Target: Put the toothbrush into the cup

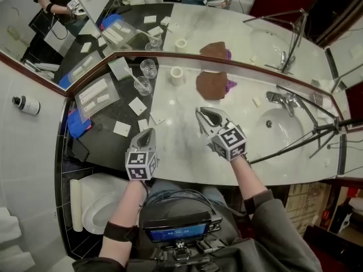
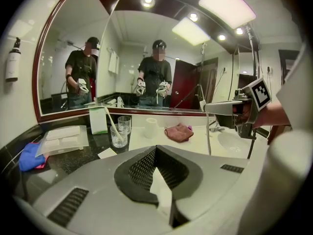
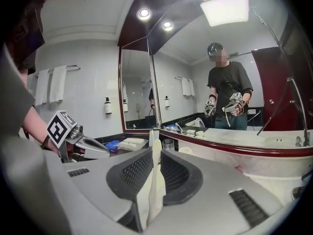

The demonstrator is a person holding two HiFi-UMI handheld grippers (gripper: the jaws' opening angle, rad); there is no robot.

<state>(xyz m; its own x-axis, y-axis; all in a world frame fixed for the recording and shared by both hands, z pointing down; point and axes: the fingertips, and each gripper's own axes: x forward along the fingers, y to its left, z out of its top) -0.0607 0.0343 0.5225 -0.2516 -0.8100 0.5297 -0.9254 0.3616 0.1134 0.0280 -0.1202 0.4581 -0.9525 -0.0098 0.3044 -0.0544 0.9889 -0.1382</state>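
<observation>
My right gripper (image 1: 201,113) hovers above the middle of the white counter (image 1: 181,152), shut on a white toothbrush (image 3: 152,190) that stands up between its pads. In the left gripper view that toothbrush (image 2: 208,131) hangs down thin from the right gripper (image 2: 215,107). Two clear glass cups stand at the back left: the near cup (image 1: 143,85) (image 2: 119,136) has another white toothbrush leaning in it, the far cup (image 1: 148,67) looks empty. My left gripper (image 1: 149,132) (image 2: 156,153) is shut with nothing in it, over the dark counter edge, pointing toward the cups.
A white roll (image 1: 177,74) and a brown cloth (image 1: 211,85) lie behind the right gripper. The sink (image 1: 283,126) with its faucet (image 1: 281,98) and tripod legs (image 1: 306,140) is at the right. A clear tray of packets (image 1: 96,95), a blue cloth (image 1: 79,123) and small white packets (image 1: 137,105) lie left.
</observation>
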